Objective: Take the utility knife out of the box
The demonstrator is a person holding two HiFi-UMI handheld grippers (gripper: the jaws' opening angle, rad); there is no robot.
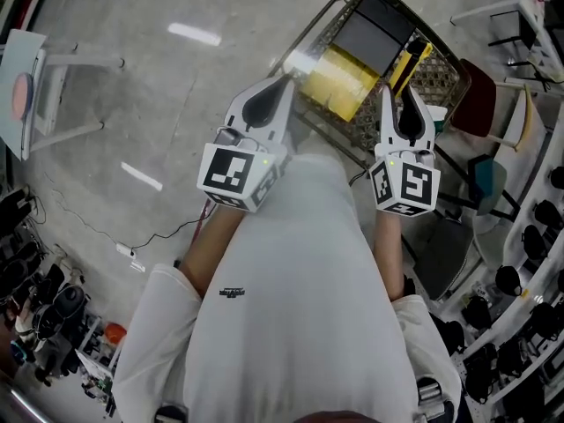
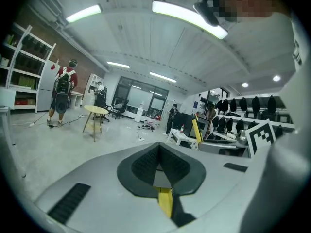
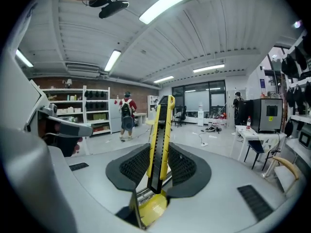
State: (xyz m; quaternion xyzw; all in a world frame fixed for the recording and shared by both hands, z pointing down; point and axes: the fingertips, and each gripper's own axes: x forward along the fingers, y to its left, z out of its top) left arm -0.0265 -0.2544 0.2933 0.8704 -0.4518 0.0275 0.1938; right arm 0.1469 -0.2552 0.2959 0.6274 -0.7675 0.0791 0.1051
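Note:
My right gripper (image 3: 159, 150) is shut on a yellow and black utility knife (image 3: 161, 130), which stands up between the ribbed pads with its long end pointing away from the camera. In the head view that right gripper (image 1: 404, 97) is held up over the wire box (image 1: 445, 79), and the knife (image 1: 414, 63) sticks out ahead of its fingers. The box holds a yellow pack (image 1: 339, 82) and a black item (image 1: 374, 32). My left gripper (image 1: 283, 84) hovers at the box's near left corner. Its pads (image 2: 143, 163) meet at the tips with nothing between them.
Both grippers point out into a large room. A round table (image 2: 95, 109) and a person with a backpack (image 2: 63, 89) stand left, shelves (image 3: 73, 108) behind. A white table (image 3: 249, 132) and chairs (image 1: 493, 104) are right of the box. A cable (image 1: 150, 236) runs across the floor.

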